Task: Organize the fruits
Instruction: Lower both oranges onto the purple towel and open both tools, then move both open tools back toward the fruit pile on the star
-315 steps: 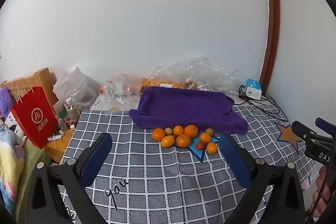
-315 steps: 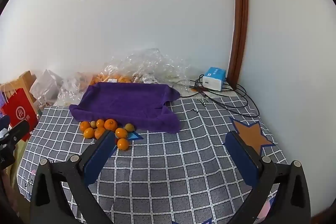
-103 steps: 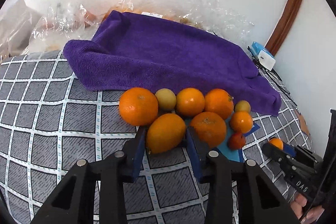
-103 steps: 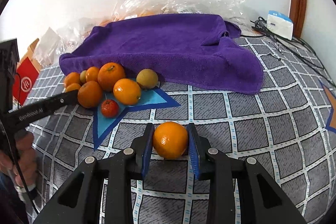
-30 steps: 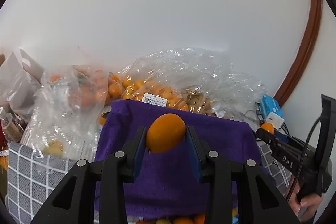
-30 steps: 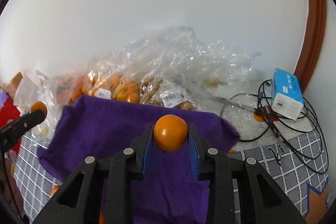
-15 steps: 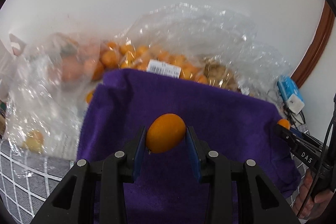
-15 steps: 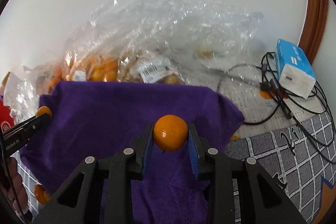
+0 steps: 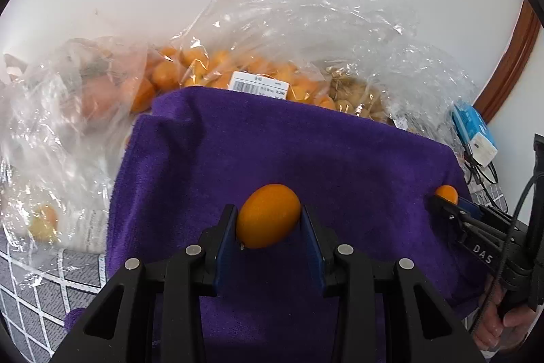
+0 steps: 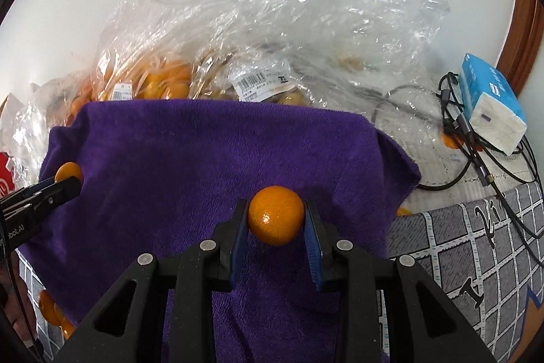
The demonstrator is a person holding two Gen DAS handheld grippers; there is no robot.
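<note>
My left gripper [image 9: 268,220] is shut on an oval orange fruit [image 9: 268,216], held over the left half of the purple towel [image 9: 289,142]. My right gripper [image 10: 276,221] is shut on a round orange [image 10: 276,215] above the towel's [image 10: 204,152] right part. Each gripper also shows in the other view: the right gripper [image 9: 448,198] with its orange [image 9: 447,193] at the right edge, the left gripper [image 10: 69,181] with its fruit [image 10: 68,171] at the left edge. A few loose oranges [image 10: 47,312] lie at the towel's near left corner.
Clear plastic bags of oranges [image 9: 190,63] and other produce [image 10: 272,33] are piled against the white wall behind the towel. A blue and white box [image 10: 493,104] with black cables [image 10: 476,159] sits at the right. A checked grey cloth [image 10: 476,244] covers the table.
Both grippers have come down and tilted toward the towel with their fruit still held. The towel now fills more of each view and the bags sit higher.
</note>
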